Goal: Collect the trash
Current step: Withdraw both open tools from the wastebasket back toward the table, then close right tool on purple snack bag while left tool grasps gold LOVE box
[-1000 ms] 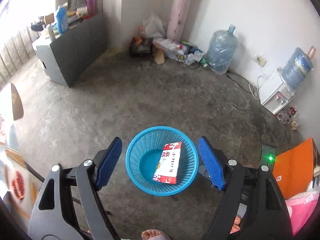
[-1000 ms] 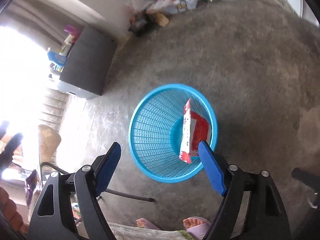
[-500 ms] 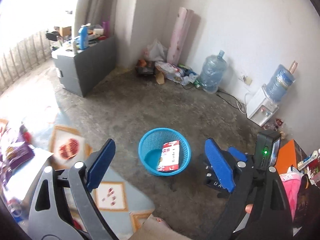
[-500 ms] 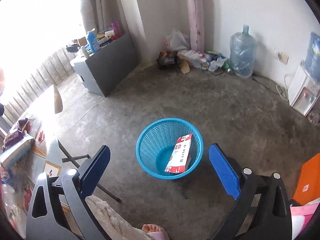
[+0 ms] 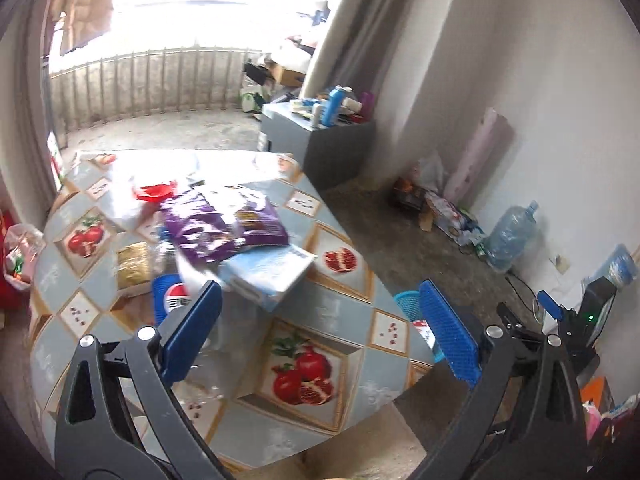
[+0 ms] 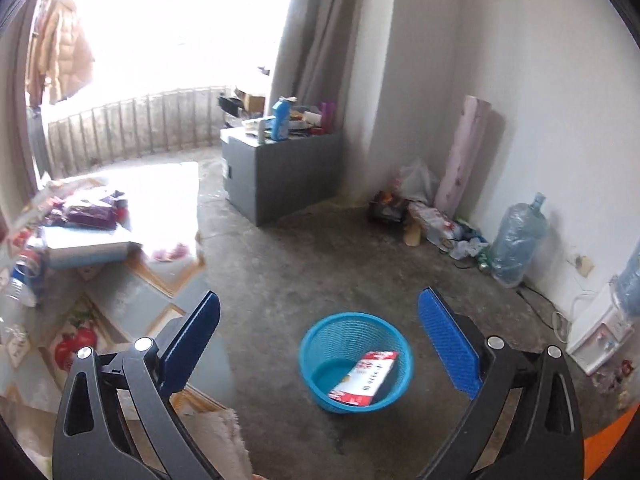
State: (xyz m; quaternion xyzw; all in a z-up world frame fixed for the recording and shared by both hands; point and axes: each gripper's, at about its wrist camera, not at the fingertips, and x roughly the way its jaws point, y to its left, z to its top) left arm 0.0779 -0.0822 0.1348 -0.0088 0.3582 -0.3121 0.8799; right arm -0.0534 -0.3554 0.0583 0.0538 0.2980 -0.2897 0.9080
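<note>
box [image 6: 363, 378] in basket [image 6: 320, 344], on floor right of table [image 6: 132, 300].

Bare concrete floor [image 6: 320, 264] spreads open through the middle of the right wrist view, with only the blue basket [image 6: 320, 350] standing on it, low and centre. In the left wrist view, the counter [image 5: 344, 312] is bare across its lower centre. Its upper left is crowded: a purple bag [image 5: 224, 226] lies on a pale blue box [image 5: 268, 272], with a bottle [image 5: 176, 300] just beside.
</note>
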